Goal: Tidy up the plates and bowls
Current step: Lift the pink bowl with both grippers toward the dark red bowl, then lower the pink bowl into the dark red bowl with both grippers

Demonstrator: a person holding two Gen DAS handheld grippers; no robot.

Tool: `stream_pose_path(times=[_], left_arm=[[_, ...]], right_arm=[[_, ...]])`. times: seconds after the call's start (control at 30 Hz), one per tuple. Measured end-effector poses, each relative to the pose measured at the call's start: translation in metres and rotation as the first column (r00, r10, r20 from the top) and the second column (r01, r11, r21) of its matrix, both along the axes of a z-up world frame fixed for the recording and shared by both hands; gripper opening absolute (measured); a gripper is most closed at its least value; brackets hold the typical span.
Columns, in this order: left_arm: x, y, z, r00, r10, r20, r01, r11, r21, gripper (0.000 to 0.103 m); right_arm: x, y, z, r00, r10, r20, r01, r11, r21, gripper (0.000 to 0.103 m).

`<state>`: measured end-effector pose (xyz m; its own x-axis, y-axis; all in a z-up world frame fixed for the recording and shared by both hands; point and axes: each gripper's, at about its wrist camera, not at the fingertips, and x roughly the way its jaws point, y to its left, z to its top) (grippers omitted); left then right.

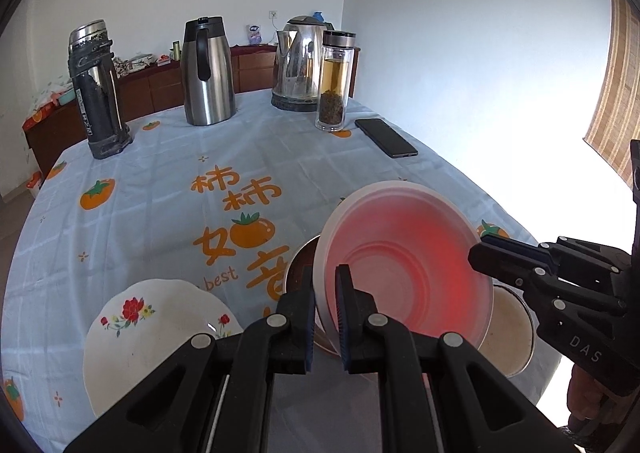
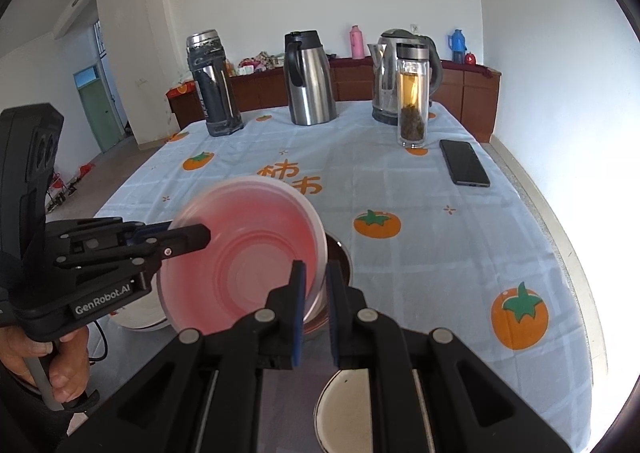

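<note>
The left tongs (image 1: 326, 317) pinch the near rim of a translucent pink plastic bowl (image 1: 404, 261), round, stepped in rings, tilted and lifted off the surface (image 1: 160, 189). The right tongs (image 2: 316, 313) grip the opposite rim of the same bowl. Beneath it sits a dark metal bowl (image 2: 340, 257). Just left of the left tongs lies a white scalloped plate (image 1: 148, 337) painted with red flowers. Under the right tongs is a round steel dish (image 2: 348, 409). Beyond, on the pale blue persimmon-print cloth, lie a flat black phone (image 2: 464, 163), a glass tea bottle (image 2: 412, 97), a shiny kettle (image 1: 300, 61) and a steel jug (image 2: 310, 79).
</note>
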<state>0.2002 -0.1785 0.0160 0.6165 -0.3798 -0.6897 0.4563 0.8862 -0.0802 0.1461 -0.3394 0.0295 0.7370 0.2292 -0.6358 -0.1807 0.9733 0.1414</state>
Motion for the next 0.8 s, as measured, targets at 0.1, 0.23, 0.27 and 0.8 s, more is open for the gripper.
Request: stream_pose_path(times=[0.1,0.23,0.27,0.8], left_arm=[[0.006,0.0,-0.003,1.0,-0.003,-0.016,0.003,1.0,-0.012,0.011],[0.016,0.001,-0.011,0.998,-0.021,-0.06,0.019,0.999,-0.041,0.011],[0.018,0.003,-0.013,0.997,-0.027,-0.071,0.023,0.998,-0.051,0.011],[0.032,0.005,-0.036,0.98,-0.112,-0.163,0.092,0.988,-0.125,0.012]], right_arm=[[0.007,0.001,0.0,1.0,-0.01,-0.005,0.01,1.0,-0.014,0.01],[0.017,0.001,-0.005,0.999,-0.016,-0.031,0.015,0.999,-0.034,0.01],[0.019,0.002,-0.007,0.999,-0.015,-0.04,0.014,0.999,-0.038,0.01],[0.042,0.003,-0.02,0.994,-0.025,-0.105,0.014,0.995,-0.097,0.01]])
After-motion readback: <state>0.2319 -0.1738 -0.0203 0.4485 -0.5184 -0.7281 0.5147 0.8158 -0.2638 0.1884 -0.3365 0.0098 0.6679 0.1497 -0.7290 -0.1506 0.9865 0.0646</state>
